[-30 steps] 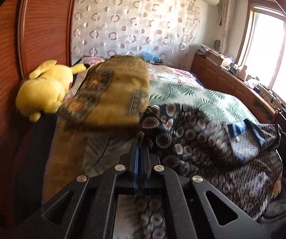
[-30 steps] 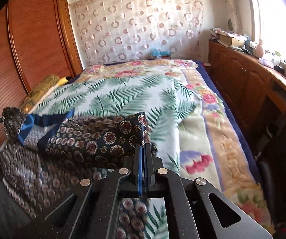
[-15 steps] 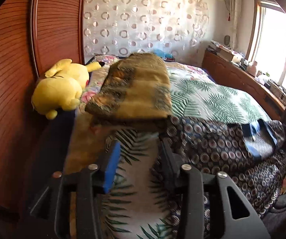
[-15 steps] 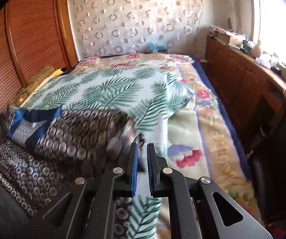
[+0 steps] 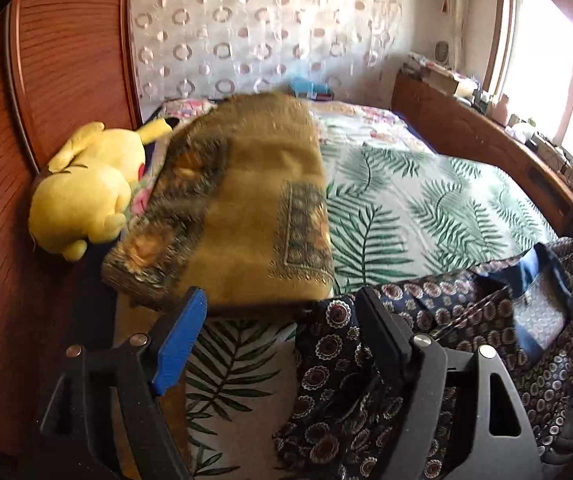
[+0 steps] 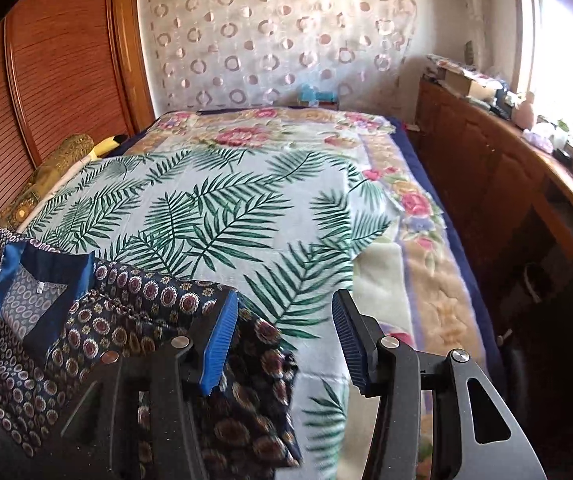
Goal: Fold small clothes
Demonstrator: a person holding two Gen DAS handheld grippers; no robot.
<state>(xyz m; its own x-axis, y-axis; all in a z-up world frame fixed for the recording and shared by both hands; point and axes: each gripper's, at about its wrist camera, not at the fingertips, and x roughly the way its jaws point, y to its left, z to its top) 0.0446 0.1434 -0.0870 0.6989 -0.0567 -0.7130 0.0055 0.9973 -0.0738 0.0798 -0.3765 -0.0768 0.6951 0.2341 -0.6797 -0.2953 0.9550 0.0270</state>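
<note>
A dark navy garment with round medallion print (image 5: 466, 320) lies on the near edge of the bed, its blue-lined neck opening (image 6: 42, 280) facing up. It also shows in the right wrist view (image 6: 142, 304). My left gripper (image 5: 282, 332) is open and empty, with the garment's corner lying under its right finger (image 5: 382, 336). My right gripper (image 6: 282, 340) is open and empty, with the garment's other corner under and beside its left finger (image 6: 220, 344).
A palm-leaf sheet (image 6: 214, 216) covers the bed over a floral blanket (image 6: 418, 264). A folded olive-gold blanket (image 5: 254, 208) and a yellow plush toy (image 5: 86, 188) lie by the wooden wardrobe (image 5: 58, 64). A cluttered wooden sideboard (image 6: 526, 168) runs along the right.
Both grippers were shut on the garment's corners a second ago. They have opened wide and let the cloth drop onto the bed.
</note>
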